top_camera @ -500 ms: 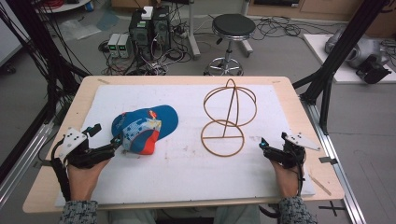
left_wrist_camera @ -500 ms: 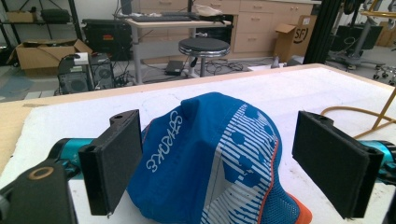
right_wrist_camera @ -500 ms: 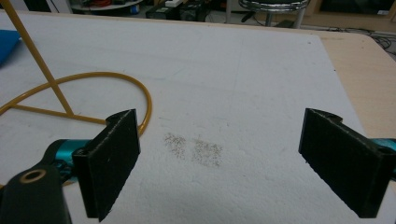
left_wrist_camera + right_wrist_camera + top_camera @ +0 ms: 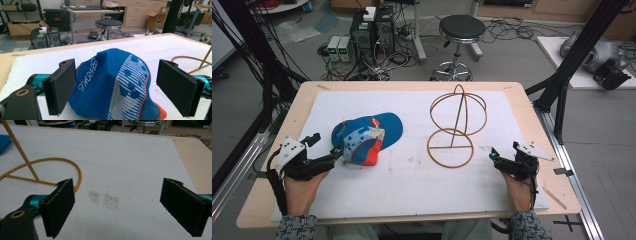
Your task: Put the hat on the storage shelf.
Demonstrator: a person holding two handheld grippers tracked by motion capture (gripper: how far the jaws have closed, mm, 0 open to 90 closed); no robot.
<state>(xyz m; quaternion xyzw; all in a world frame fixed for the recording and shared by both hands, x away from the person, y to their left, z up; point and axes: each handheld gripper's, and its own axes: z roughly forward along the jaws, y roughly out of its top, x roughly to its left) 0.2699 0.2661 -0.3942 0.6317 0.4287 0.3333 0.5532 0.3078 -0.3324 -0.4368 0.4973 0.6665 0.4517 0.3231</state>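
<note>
Between left gripper [image 4: 117, 85] jaws (spread wide): cap [image 4: 115, 82].

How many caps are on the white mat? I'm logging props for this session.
1: a blue cap lies on the left part of the white mat, between the open fingers of the left gripper. None seems hidden.
</note>
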